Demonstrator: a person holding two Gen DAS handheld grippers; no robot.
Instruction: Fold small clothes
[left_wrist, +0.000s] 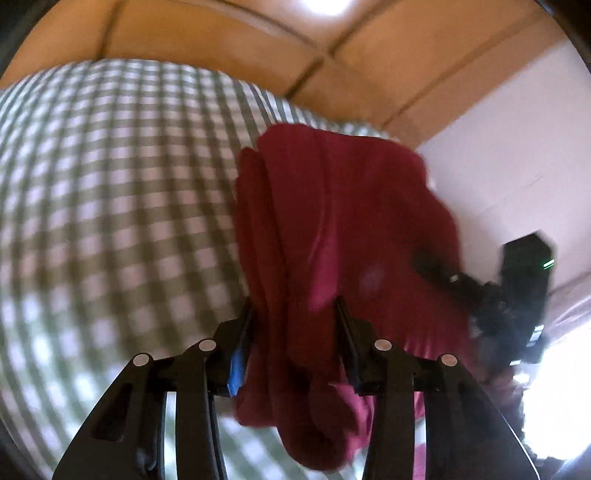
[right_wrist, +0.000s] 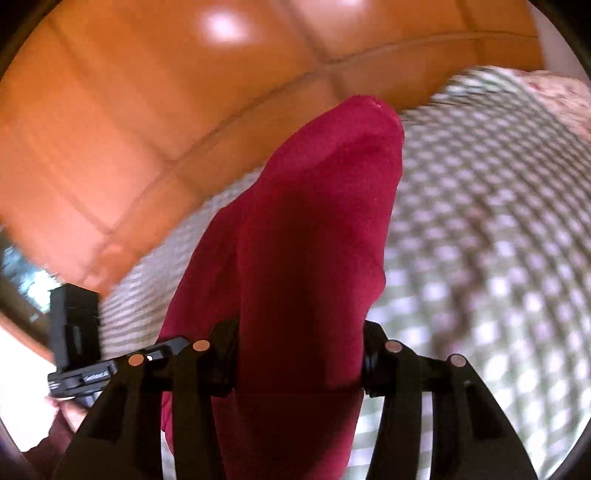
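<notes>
Left wrist view: a bunched crimson garment (left_wrist: 332, 229) is pinched between the 2 fingers of the left gripper (left_wrist: 295, 314), above a green-and-white checked cloth (left_wrist: 110, 184). Right gripper (left_wrist: 491, 295) is seen at far right, blurred. Right wrist view: the same garment (right_wrist: 314, 240) is clamped by the right gripper (right_wrist: 299, 332); tiled orange floor (right_wrist: 129, 129) is noted beyond.

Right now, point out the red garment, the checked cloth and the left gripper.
red garment (left_wrist: 325, 206), left wrist view, on its bunched middle.
checked cloth (left_wrist: 110, 192), left wrist view, on a bare stretch.
left gripper (left_wrist: 295, 314), left wrist view, midway between fingertips, fabric clamped there.
</notes>
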